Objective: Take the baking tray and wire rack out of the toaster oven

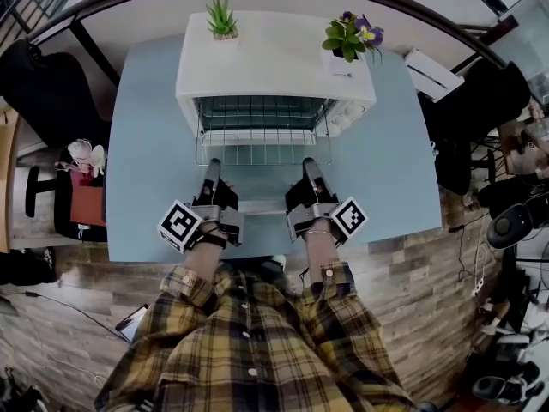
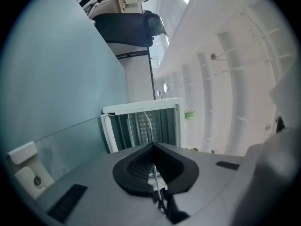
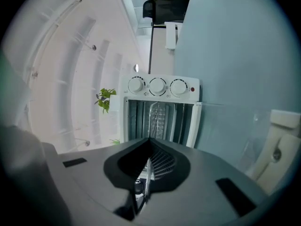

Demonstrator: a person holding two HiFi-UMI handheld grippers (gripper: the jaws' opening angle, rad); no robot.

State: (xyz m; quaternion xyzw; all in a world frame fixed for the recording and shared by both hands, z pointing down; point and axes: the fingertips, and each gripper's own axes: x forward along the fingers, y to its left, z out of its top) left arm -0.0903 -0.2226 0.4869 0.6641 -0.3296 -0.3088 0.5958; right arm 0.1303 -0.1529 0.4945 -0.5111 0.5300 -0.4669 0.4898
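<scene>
Light blue table (image 1: 146,144) with a white toaster oven (image 1: 274,58) sitting at the back of it, two little potted plants (image 1: 221,15) on top, and its glass door (image 1: 262,191) dropped flat toward the person. So the step in hand looks like the rack pull: the wire rack (image 1: 262,151) sticks partway out of the oven mouth over the open door, with its back part still inside. The left gripper (image 1: 211,172) and right gripper (image 1: 309,170) are each on the front edge, one near each end. Both gripper views show the jaws pinched together on a thin wire of that rack, so both are holding it, not empty. As for the baking tray, it can't really be picked out; there's a pale strip at the oven's lower front, but whether that's the tray or just the oven is anyone's guess. Next move probably calls for drawing both grippers back evenly and level so the rack doesn't skew or jam in its slots, then clearing the door handle (image 1: 262,206) before setting it down on the table.
</scene>
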